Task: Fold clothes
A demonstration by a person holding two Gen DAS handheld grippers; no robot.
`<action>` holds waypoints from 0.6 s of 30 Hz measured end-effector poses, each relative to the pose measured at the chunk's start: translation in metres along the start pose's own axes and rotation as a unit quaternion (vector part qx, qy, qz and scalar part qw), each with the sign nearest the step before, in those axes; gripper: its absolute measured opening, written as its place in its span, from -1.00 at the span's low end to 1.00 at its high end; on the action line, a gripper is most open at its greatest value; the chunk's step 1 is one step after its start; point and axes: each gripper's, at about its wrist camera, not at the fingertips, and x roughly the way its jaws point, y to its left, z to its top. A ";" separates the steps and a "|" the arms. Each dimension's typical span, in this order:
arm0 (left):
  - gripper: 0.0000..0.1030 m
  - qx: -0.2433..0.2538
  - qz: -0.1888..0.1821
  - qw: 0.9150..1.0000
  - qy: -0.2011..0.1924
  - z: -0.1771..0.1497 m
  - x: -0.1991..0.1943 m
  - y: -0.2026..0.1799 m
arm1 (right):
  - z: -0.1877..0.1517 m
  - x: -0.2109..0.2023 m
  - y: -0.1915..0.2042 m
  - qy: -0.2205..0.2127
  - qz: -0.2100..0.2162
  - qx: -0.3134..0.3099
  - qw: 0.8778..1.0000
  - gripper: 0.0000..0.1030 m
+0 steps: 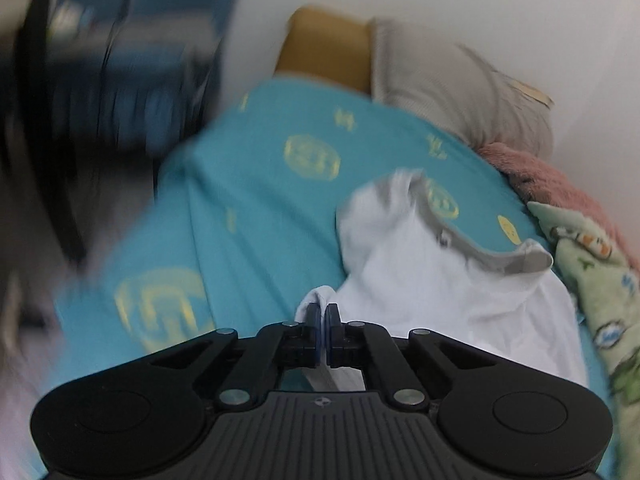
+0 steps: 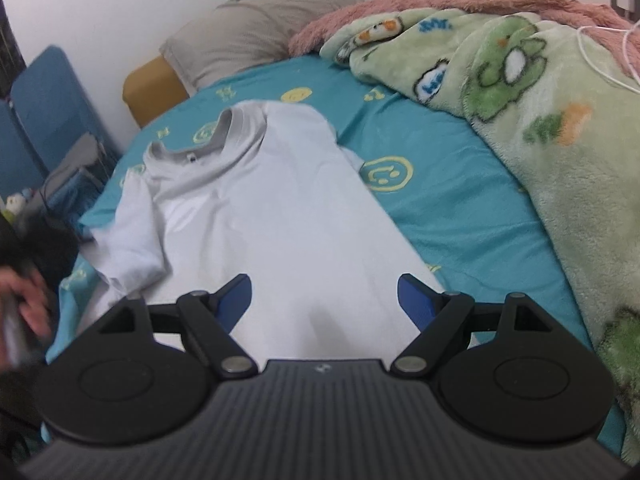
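Left gripper point(image 1: 323, 322): jaws pressed together, pinching a fold of the white T-shirt point(image 1: 440, 280) at its near edge; a tuft of cloth bulges just above the blue pads.
Right gripper point(image 2: 325, 300): jaws spread wide, nothing between them, hanging over the shirt's lower body.
Person's hand point(image 2: 24, 300): blurred at the left edge of the right wrist view, holding something I cannot make out.
T-shirt point(image 2: 272, 208): lies on the bed, collar away from the right gripper, 1 sleeve rumpled at its left side, the body fairly flat.
Risk 1: the pinch looks thin, only a small bunch of cloth, so I judge a quick pull could slip it free.
Risk 2: with just 1 point held, the rest may drag and bunch, skewing the fold line.
Risk 3: the rumpled sleeve could get trapped under the body if folded over unsmoothed.
Shirt material: thin, limp white knit, creasing softly; grey ribbed collar point(image 2: 236, 128), a curved band.
Bedsheet point(image 2: 460, 216): smooth teal cotton printed with yellow smiley rings; probably low grip, so the shirt may slide.
Green blanket point(image 2: 560, 112): thick plush fleece with cartoon prints, heaped beside the shirt, apart from it.
Pink blanket point(image 2: 440, 2): shaggy, behind the green one.
Pillow point(image 2: 256, 28): grey, soft, slumped against the wall.
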 end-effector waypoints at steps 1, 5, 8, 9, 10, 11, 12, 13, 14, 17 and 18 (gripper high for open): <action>-0.97 0.024 0.029 0.999 -0.010 0.015 -0.002 0.002 | 0.000 0.002 0.002 0.003 0.001 -0.004 1.000 0.58; -0.97 0.123 0.188 0.972 -0.071 0.064 -0.004 0.013 | -0.003 0.006 0.014 0.001 0.003 -0.025 1.000 0.58; -0.95 0.166 0.296 0.934 -0.110 0.080 0.008 0.025 | -0.006 0.012 0.023 0.005 0.001 -0.046 0.999 0.58; -0.94 0.141 0.289 0.942 -0.097 0.077 0.009 0.032 | -0.007 0.013 0.026 0.007 0.003 -0.051 0.999 0.58; -0.88 0.107 0.271 0.953 -0.078 0.072 0.009 0.041 | -0.008 0.015 0.027 0.008 0.004 -0.054 0.999 0.58; -0.73 0.072 0.253 0.963 -0.058 0.067 0.008 0.050 | -0.009 0.015 0.029 0.008 0.002 -0.057 0.998 0.58; -0.63 0.037 0.234 0.971 -0.038 0.062 0.008 0.059 | -0.010 0.016 0.030 0.008 0.001 -0.059 0.998 0.58; -0.34 0.002 0.214 0.977 -0.018 0.057 0.008 0.067 | -0.011 0.016 0.031 0.009 0.002 -0.061 0.998 0.58; -0.14 -0.016 0.191 0.982 0.002 0.046 0.000 0.072 | -0.011 0.016 0.032 0.009 0.002 -0.063 0.998 0.58; -0.05 -0.029 0.124 0.989 0.078 -0.003 -0.039 0.080 | -0.012 0.012 0.036 0.003 0.004 -0.067 0.998 0.58; -0.04 -0.028 0.104 0.988 0.107 -0.021 -0.055 0.082 | -0.012 0.011 0.037 0.001 0.006 -0.068 0.998 0.58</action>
